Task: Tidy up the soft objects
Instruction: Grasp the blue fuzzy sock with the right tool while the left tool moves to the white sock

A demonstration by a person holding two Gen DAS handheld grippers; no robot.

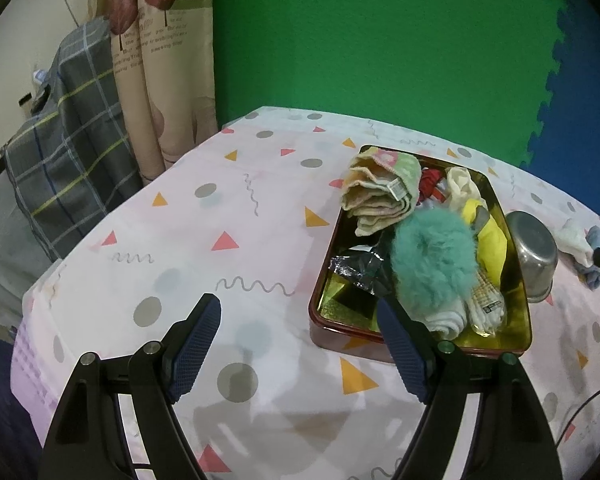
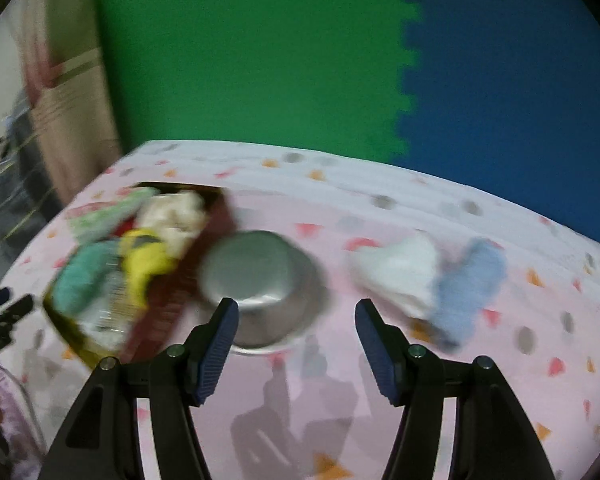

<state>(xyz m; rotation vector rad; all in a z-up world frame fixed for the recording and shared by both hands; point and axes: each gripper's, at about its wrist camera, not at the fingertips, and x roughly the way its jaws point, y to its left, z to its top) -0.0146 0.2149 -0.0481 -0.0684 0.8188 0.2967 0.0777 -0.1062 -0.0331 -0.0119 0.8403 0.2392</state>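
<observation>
Two cloths, white (image 2: 396, 272) and blue (image 2: 468, 284), lie loose on the table (image 2: 380, 196) right of the upturned bowl (image 2: 256, 276); the tin (image 1: 516, 344) already brims. Our right gripper (image 2: 296, 344) and left gripper (image 1: 300, 344) gape empty. We risk snagging both cloths together, or knocking the bowl.

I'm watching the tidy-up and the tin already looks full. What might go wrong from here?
1. The tin is heaped: the teal pompom and folded towel ride above its rim, so adding more may tip something out.
2. The upturned metal bowl sits against the tin, between it and the white cloth and blue cloth; the open right tongs might knock it.
</observation>
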